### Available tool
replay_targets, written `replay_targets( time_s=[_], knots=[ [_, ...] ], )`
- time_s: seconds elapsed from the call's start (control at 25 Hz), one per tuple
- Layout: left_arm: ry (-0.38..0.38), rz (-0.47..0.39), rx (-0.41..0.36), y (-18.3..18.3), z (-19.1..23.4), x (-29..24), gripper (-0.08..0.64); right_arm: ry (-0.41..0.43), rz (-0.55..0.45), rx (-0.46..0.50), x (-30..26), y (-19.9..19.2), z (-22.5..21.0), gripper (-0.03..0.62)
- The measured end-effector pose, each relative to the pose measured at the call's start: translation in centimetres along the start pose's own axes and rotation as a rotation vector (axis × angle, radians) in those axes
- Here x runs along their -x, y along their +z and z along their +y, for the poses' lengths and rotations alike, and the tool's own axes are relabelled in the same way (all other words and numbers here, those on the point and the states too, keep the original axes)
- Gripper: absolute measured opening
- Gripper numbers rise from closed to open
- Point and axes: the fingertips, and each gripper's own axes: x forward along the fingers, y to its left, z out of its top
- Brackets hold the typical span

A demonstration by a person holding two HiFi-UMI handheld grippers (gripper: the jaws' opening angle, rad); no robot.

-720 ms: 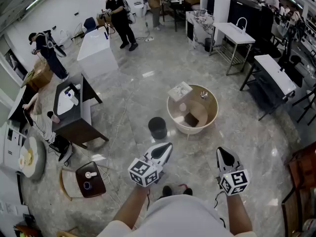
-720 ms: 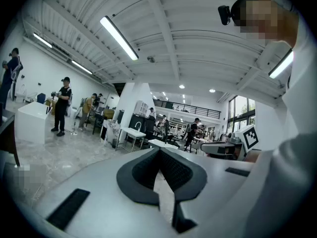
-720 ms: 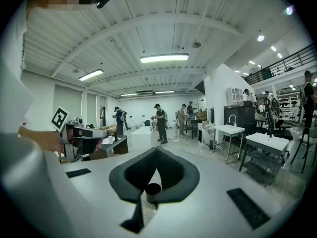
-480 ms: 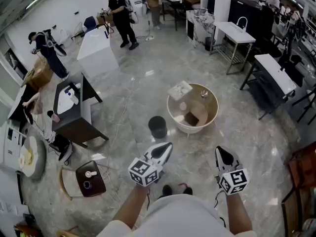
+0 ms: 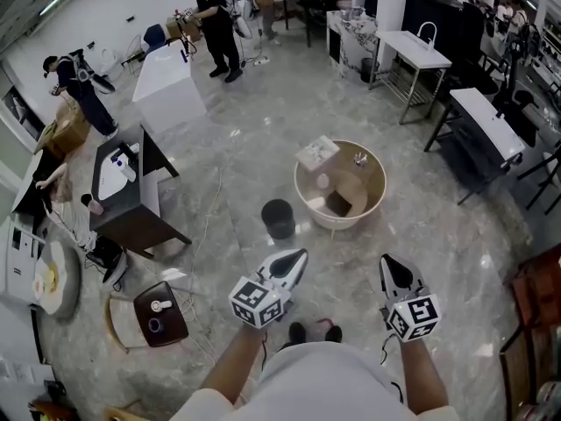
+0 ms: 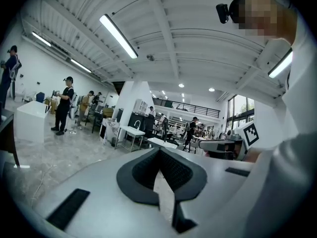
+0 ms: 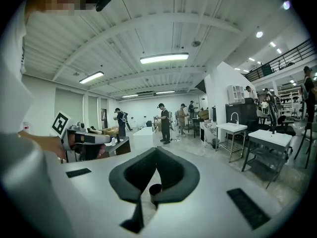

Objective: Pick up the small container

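A round wooden table with a white rim (image 5: 302,202) stands on the marble floor ahead of me. On it are a small pale container (image 5: 323,181), a white box (image 5: 317,153), a brown cardboard piece (image 5: 340,202) and a small metallic item (image 5: 359,159). My left gripper (image 5: 294,260) and right gripper (image 5: 388,267) hover low in the head view, well short of the table, both shut and empty. The left gripper (image 6: 159,150) looks out across the room. Through the slit below the right gripper (image 7: 156,150) a dark bin (image 7: 155,188) shows.
A dark round bin (image 5: 278,219) stands on the floor left of the table. A dark side table (image 5: 131,191) and a small brown stool (image 5: 159,316) are at the left. White benches (image 5: 486,125) line the right. People (image 5: 209,20) work at the back.
The head view has shifted a little, so the table sits slightly higher in frame. Both grippers stay shut in nearly the same place.
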Motion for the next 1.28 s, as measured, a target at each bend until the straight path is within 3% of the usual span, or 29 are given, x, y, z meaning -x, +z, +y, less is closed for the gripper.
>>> replay_targets(
  time_s=[0.4, 0.6, 0.8, 1.28],
  knots=[
    [-0.004, 0.014, -0.007, -0.5, 1.4, 0.1, 0.032, -0.004, 0.020, 0.014, -1.8, -0.9, 1.1, 0.014],
    [-0.009, 0.017, 0.004, -1.0, 2.7, 0.5, 0.064, -0.010, 0.029, 0.006, -2.8, -1.6, 1.7, 0.071],
    [-0.032, 0.014, 0.041, -1.1, 3.8, 0.8, 0.160, -0.021, 0.030, -0.007, -3.8, -1.8, 2.4, 0.174],
    [-0.087, 0.041, 0.050, -1.9, 6.4, 2.7, 0.357, -0.061, 0.032, -0.028, -5.8, -2.3, 4.8, 0.327]
  ],
)
